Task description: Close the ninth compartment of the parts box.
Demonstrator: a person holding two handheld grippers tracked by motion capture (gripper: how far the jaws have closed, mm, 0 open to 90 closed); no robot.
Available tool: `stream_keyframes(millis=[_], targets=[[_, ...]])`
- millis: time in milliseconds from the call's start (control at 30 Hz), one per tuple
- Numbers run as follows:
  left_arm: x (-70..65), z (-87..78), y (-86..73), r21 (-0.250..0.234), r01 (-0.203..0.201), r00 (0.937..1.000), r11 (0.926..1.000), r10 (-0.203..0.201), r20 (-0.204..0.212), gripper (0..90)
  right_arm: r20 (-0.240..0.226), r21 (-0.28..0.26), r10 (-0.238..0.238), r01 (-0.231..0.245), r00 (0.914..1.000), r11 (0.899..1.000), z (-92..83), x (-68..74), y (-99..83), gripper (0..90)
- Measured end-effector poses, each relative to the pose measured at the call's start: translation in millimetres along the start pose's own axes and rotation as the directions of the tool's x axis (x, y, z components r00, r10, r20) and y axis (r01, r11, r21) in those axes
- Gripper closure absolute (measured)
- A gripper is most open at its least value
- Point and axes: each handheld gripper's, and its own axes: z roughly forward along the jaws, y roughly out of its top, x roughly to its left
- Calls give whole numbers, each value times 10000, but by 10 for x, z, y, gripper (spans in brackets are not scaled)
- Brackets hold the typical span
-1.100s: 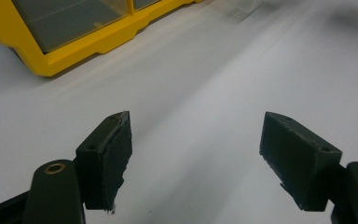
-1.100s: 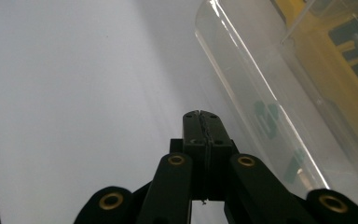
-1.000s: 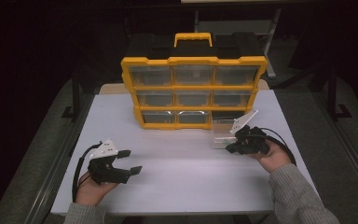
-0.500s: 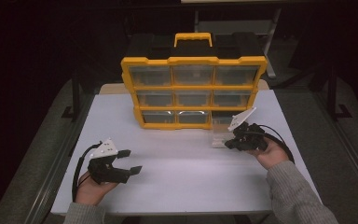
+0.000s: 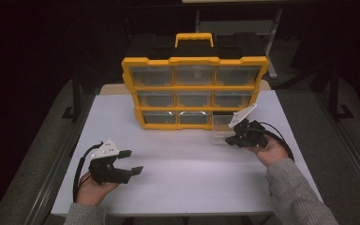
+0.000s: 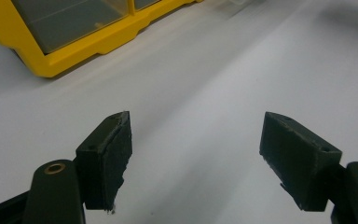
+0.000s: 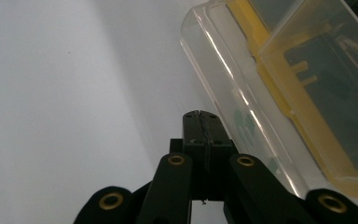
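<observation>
Yellow organizer (image 5: 194, 91) stands upright, one clear drawer (image 7: 242, 93) pulled out.

Glossy yellow plastic organizer (image 5: 194, 91), clear plastic drawer (image 7: 242, 93), matt white table (image 5: 192, 183).

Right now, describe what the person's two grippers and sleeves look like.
Both tools are black. The left gripper carries a pale grey three-cornered plate on top, and a black cable loops from its back. Its jaws are blocky pads on flat links with brass-coloured rivets. The right gripper has the same plate and a looping black cable. The person wears grey knit sleeves.
</observation>
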Motion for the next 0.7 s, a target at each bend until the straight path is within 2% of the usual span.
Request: stream_keyframes(millis=[700], targets=[[-16,-13,11,-37,-51,10000,10000,52,41,243,-90,-211,196,-198,9998,9996,-10,-116,11,891]])
